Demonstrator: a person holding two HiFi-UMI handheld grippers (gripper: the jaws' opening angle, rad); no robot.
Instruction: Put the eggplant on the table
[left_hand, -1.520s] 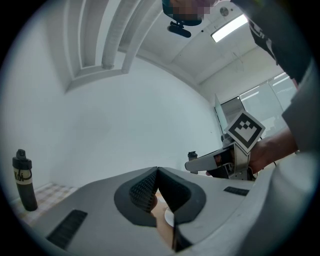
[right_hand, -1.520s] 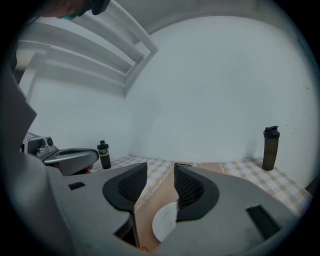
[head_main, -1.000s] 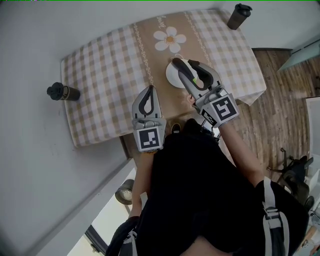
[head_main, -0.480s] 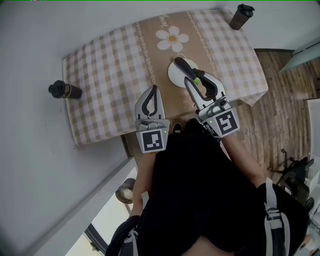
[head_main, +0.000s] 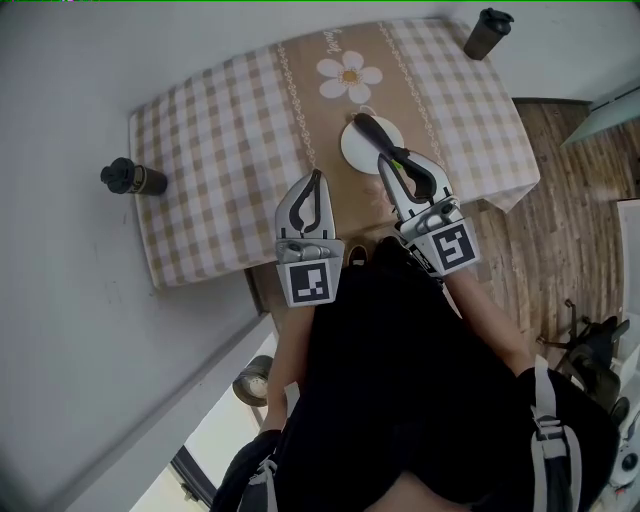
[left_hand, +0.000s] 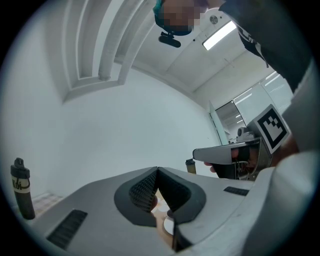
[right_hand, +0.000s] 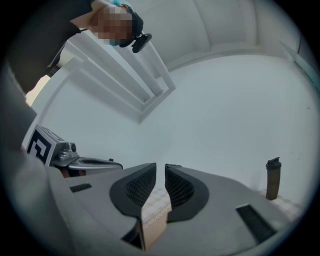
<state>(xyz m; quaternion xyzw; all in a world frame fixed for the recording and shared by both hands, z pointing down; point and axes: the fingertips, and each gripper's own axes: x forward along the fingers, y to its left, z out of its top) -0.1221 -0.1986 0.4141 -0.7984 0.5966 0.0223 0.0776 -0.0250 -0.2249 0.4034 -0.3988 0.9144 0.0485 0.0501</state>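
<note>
A dark eggplant (head_main: 373, 131) with a green stem lies on a white plate (head_main: 352, 150) on the checked tablecloth (head_main: 220, 150). In the head view my right gripper (head_main: 395, 158) hovers at the plate's near edge, its tips just by the stem. Its jaws are closing and stand a narrow slit apart. The right gripper view shows nothing between them (right_hand: 160, 167), only cloth beyond. My left gripper (head_main: 317, 178) is shut and empty, to the left of the plate, over the table's brown centre strip. Its tips meet in the left gripper view (left_hand: 157, 171).
A dark bottle (head_main: 133, 178) stands at the table's left end and another (head_main: 487, 32) at the far right corner. A daisy print (head_main: 350, 72) lies beyond the plate. White floor surrounds the table on the left, and wooden flooring (head_main: 560, 200) on the right.
The right gripper pulled back toward me off the plate and narrowed its jaws from wide open to a slit. The eggplant stays on the plate. The left gripper hardly moved.
</note>
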